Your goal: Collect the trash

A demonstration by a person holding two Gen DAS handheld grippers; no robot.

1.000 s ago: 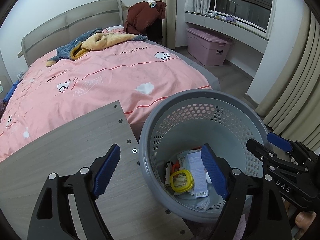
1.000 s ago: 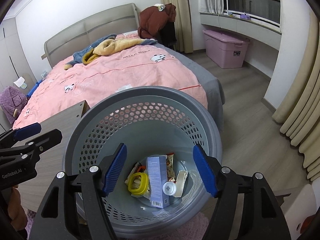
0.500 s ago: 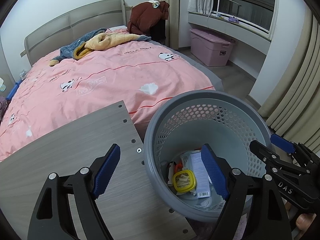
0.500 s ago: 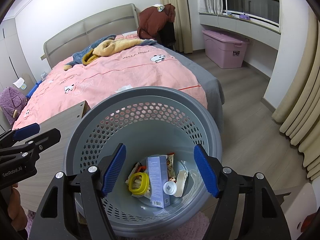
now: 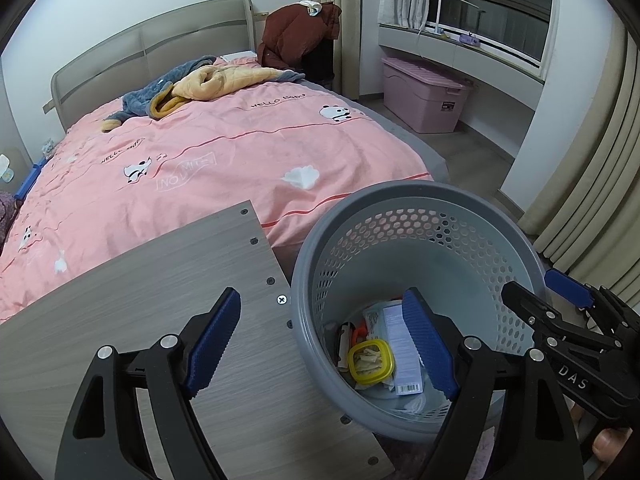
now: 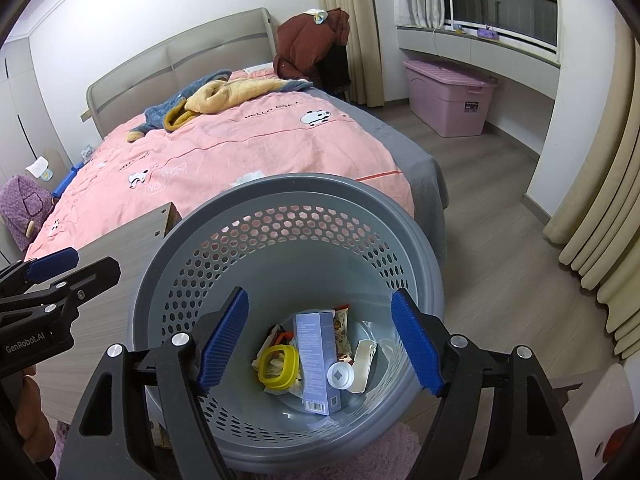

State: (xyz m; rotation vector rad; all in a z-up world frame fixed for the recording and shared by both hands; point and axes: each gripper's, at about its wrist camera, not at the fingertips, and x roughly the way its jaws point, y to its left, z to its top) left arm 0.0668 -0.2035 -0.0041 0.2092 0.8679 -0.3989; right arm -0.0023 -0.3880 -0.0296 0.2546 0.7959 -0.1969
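A grey perforated basket (image 6: pixel 404 240) stands on the floor beside a wooden table and shows in the left wrist view too (image 5: pixel 500 220). In it lie a blue carton (image 6: pixel 318 364), a yellow ring lid (image 6: pixel 279 364), a white cap (image 6: pixel 340 376) and wrappers. My right gripper (image 6: pixel 320 340) is open and empty above the basket's mouth. My left gripper (image 5: pixel 322 344) is open and empty, straddling the table's edge and the basket's left rim. A white crumpled tissue (image 5: pixel 301 176) lies on the pink bed.
The grey wooden table (image 5: pixel 140 300) is to the left of the basket. A pink bed (image 5: pixel 200 152) with bunched blue and yellow clothes (image 5: pixel 192 88) lies beyond. A pink storage box (image 5: pixel 424 96) stands by the window. Beige curtains (image 6: pixel 600 200) hang at right.
The left gripper has drifted slightly left and back, so the basket sits further right in its view. The right gripper has barely moved. Both stay open.
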